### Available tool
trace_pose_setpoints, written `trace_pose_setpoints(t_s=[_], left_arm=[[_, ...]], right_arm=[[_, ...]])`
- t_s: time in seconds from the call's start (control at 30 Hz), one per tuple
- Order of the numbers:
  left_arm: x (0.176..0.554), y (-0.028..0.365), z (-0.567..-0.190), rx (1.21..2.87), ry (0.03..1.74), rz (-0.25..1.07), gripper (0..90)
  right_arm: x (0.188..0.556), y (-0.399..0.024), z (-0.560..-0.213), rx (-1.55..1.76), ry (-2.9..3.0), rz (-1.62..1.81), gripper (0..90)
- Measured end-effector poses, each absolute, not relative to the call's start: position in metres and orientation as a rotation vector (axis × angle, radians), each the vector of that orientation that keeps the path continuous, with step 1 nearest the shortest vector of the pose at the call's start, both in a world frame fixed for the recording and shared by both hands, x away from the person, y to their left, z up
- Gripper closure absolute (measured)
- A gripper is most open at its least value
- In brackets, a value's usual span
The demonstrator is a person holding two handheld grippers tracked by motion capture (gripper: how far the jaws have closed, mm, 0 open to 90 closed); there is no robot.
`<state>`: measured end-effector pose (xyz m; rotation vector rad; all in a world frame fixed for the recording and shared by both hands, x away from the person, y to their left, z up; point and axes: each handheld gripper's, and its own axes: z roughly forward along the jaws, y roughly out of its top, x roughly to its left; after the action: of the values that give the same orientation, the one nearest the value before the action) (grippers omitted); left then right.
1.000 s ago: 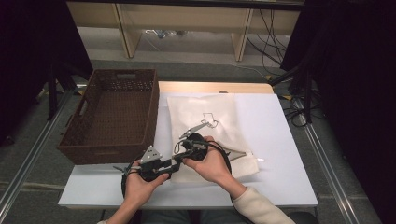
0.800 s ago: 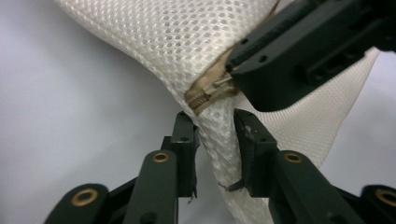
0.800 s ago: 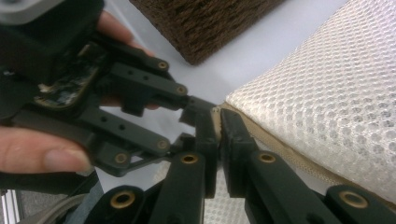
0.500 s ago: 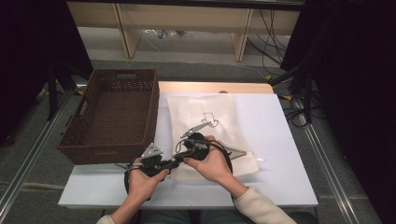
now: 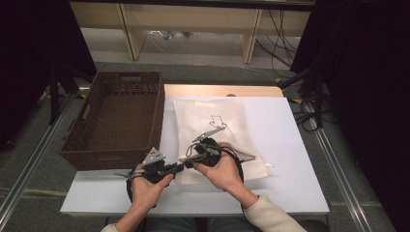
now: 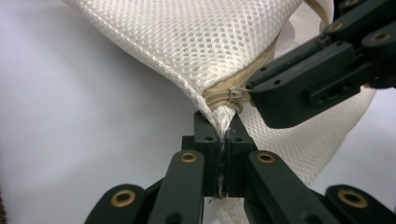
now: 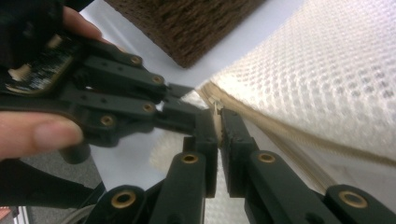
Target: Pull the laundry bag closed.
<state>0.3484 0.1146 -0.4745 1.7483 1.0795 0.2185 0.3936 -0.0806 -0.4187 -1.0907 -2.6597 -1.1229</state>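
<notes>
A white mesh bag with a beige zipper lies on the white table. In the left gripper view, my left gripper is shut on the bag's corner, just under the end of the zipper. My right gripper is shut on the small metal zipper pull at that same corner. The two grippers meet tip to tip at the bag's near left corner, the left gripper coming from the left and the right gripper from the right. The corner is lifted a little off the table.
A dark brown wicker basket stands at the table's left, close behind the left hand. The bag carries a printed arrow outline. Shelving and cables lie on the floor beyond the far edge.
</notes>
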Motion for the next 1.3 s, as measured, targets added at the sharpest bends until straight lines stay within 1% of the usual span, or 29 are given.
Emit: trace_pose_setpoints(t_s=[0.13, 0.17, 0.2, 0.27, 0.37, 0.4, 0.9, 1.0, 1.3], left_arm=[[0.3472, 0.1135, -0.4729, 1.726, 1.084, 0.222, 87.0], [0.3448, 0.1114, -0.4717, 1.707, 1.095, 0.158, 87.0], [0.3431, 0.1096, -0.4712, 1.689, 1.114, 0.139, 87.0], [0.3451, 0.1121, -0.4716, 1.709, 1.094, 0.182, 87.0], [0.3445, 0.1118, -0.4709, 1.701, 1.097, 0.178, 86.9], [0.3472, 0.1148, -0.4711, 1.726, 1.08, 0.245, 87.0], [0.3451, 0.1135, -0.47, 1.73, 1.079, 0.241, 86.8], [0.3441, 0.1131, -0.4692, 1.745, 1.076, 0.273, 86.8], [0.3421, 0.1105, -0.466, 1.75, 1.052, 0.313, 86.7]], right_arm=[[0.3926, -0.0823, -0.4182, -1.116, -2.677, -1.11, 87.9], [0.3919, -0.0822, -0.4186, -1.136, -2.659, -1.102, 87.9], [0.3935, -0.0836, -0.4205, -1.132, -2.671, -1.106, 87.9], [0.392, -0.0836, -0.4204, -1.142, -2.661, -1.099, 87.9], [0.3915, -0.0837, -0.4195, -1.14, -2.667, -1.106, 87.9], [0.3915, -0.0838, -0.4195, -1.144, -2.665, -1.103, 87.9], [0.3938, -0.0848, -0.422, -1.167, -2.665, -1.082, 87.9], [0.393, -0.0839, -0.4218, -1.178, -2.681, -1.075, 87.9], [0.3956, -0.083, -0.425, -1.181, -2.693, -1.059, 87.9]])
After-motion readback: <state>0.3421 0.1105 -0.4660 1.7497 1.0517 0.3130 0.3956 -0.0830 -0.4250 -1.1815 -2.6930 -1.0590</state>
